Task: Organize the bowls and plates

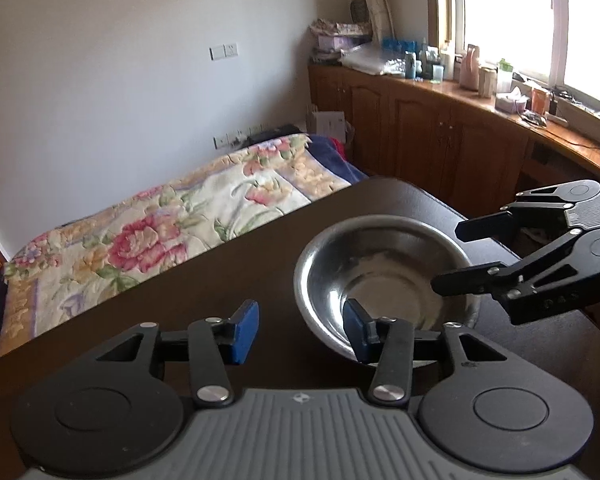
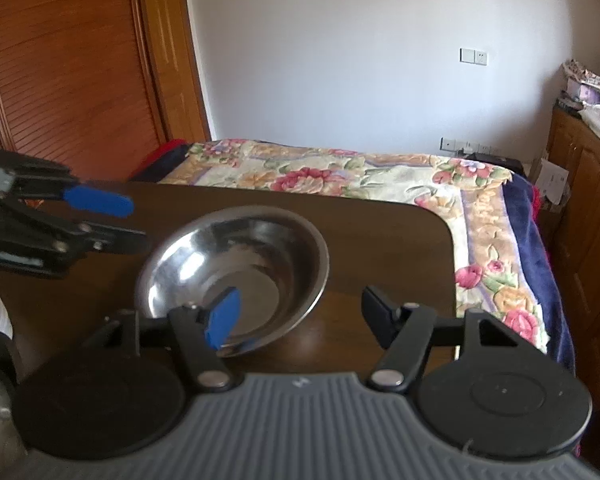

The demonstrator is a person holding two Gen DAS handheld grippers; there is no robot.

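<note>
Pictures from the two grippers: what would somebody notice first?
A shiny round steel bowl sits empty on the dark brown table. The left gripper and right gripper close in on it from opposite sides, jaws apart. Behind the table lies a flowery blanket.

Left gripper (image 1: 302, 330): black linkage arms, blue finger pads (image 1: 244, 330), silver pivot screws, grey ribbed housing. Right gripper (image 2: 300, 318): identical build.

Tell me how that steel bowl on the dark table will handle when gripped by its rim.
The steel bowl looks thin-walled, so probably light and rigid, not floppy. Its polished, reflective surface suggests the fingers could slip on the rim. The rounded underside on the smooth table means it may rock or slide if pushed off-centre.
</note>
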